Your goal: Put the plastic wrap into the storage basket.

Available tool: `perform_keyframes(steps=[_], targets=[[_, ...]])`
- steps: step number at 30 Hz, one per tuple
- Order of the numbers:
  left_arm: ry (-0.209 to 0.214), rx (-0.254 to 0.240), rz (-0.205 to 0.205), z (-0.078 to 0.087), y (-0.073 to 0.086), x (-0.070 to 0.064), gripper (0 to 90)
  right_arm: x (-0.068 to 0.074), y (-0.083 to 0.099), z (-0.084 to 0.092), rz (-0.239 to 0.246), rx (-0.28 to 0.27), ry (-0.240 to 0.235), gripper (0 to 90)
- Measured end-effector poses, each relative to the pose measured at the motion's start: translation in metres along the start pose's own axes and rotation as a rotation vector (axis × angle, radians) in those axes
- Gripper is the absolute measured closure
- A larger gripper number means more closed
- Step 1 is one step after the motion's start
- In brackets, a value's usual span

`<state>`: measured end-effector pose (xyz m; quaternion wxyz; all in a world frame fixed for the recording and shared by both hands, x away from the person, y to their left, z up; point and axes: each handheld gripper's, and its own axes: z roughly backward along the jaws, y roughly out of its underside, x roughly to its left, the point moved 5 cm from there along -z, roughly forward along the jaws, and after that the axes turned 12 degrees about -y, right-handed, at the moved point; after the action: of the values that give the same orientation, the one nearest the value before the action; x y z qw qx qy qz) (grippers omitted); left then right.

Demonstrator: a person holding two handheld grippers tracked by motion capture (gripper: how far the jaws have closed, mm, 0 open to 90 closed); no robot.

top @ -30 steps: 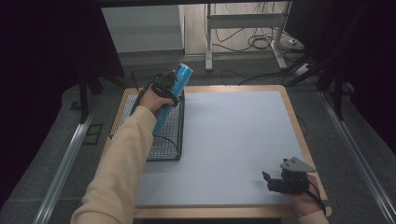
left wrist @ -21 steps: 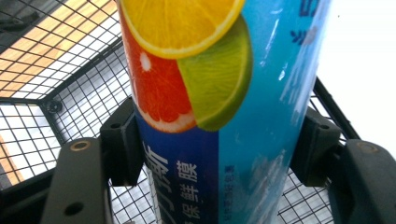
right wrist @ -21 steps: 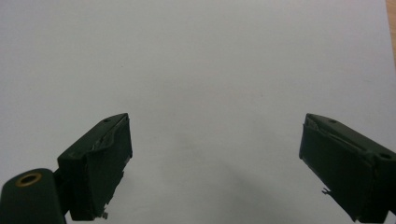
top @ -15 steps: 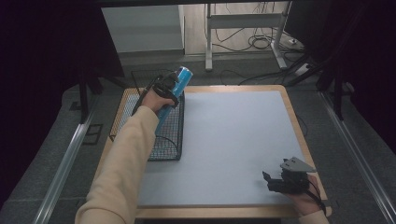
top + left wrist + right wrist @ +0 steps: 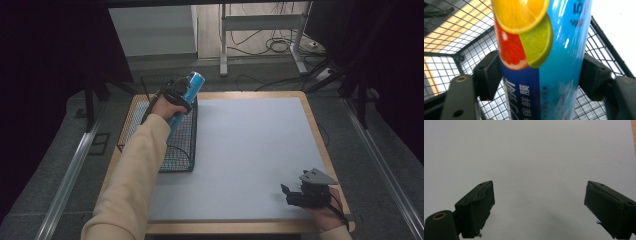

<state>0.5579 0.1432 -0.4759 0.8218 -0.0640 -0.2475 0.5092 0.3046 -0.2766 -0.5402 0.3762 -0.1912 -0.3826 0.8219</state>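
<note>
A blue cling-film tube point(image 5: 544, 62) is seen standing tilted between the fingers point(image 5: 487, 75) of the left gripper point(image 5: 176, 95), its lower end inside the black wire basket point(image 5: 150, 145) at the desk's left edge. The jaws have just been opening; in the left gripper view a narrow gap is seen between the left pad and the tube, while the right pad lies against or just beside it, so the grip appears released. On the label, slices of orange, grapefruit and lime are printed, with white Chinese characters below and partly cut-off figures above. The basket holds the tube. The right gripper point(image 5: 306, 194) is held near the front right corner of the desk point(image 5: 250, 150), its fingers point(image 5: 477, 207) spread wide and holding nothing.
</note>
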Motion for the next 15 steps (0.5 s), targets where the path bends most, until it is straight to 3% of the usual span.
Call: perform_keyframes(steps=[6, 10, 15], targets=[[0.005, 0.002, 0.007, 0.006, 0.004, 0.000, 15.6, -0.001, 0.001, -0.001, -0.004, 0.013, -0.002, 9.8], [0.067, -0.040, 0.058, 0.018, 0.007, -0.002, 13.1, -0.002, 0.002, -0.001, -0.007, 0.015, 0.005, 9.8], [0.088, -0.095, 0.071, 0.037, 0.014, -0.003, 12.0, 0.000, 0.001, -0.001, -0.004, 0.015, 0.006, 9.9]])
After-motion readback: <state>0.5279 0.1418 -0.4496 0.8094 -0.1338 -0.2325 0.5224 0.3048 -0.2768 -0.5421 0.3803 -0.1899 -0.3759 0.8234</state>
